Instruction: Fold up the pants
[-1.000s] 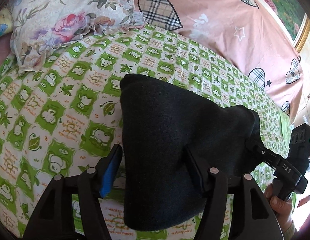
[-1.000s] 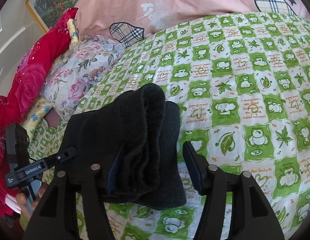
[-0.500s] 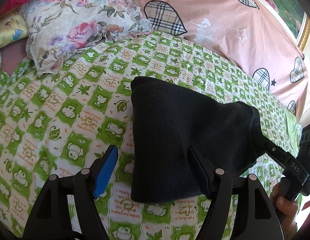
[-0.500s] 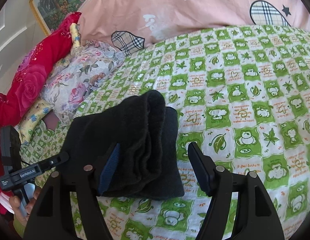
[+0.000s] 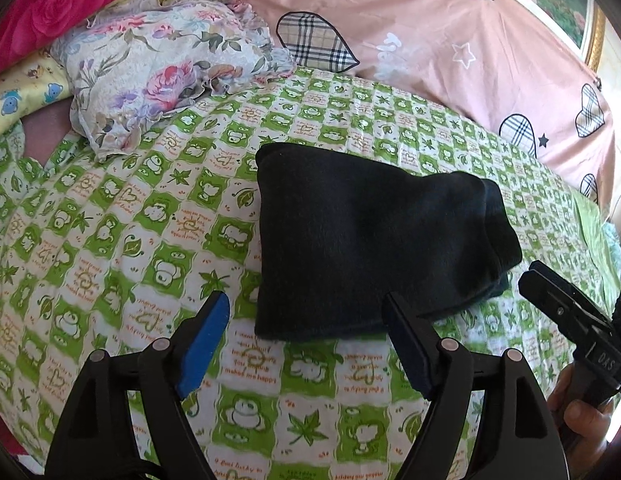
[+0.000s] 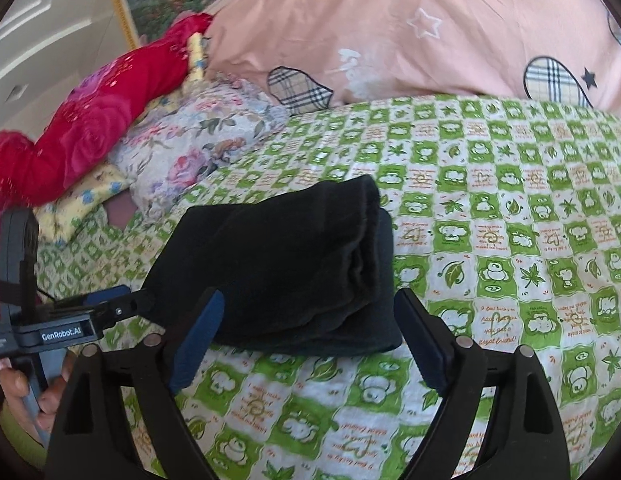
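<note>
The black pants lie folded in a compact stack on the green checked bedsheet. They also show in the right wrist view, with the layered fold edges facing right. My left gripper is open and empty, just in front of the stack's near edge. My right gripper is open and empty, its fingers apart at the stack's near edge. The right gripper's tip shows at the right of the left wrist view. The left gripper shows at the left of the right wrist view.
A floral pillow lies at the back left of the bed. A red rose-print cushion and a small yellow cloth lie beside it. A pink quilt with plaid hearts runs along the back.
Both grippers have pulled back from the pants and let them go. The stack now rests flat on the sheet, outside both pairs of fingers.
</note>
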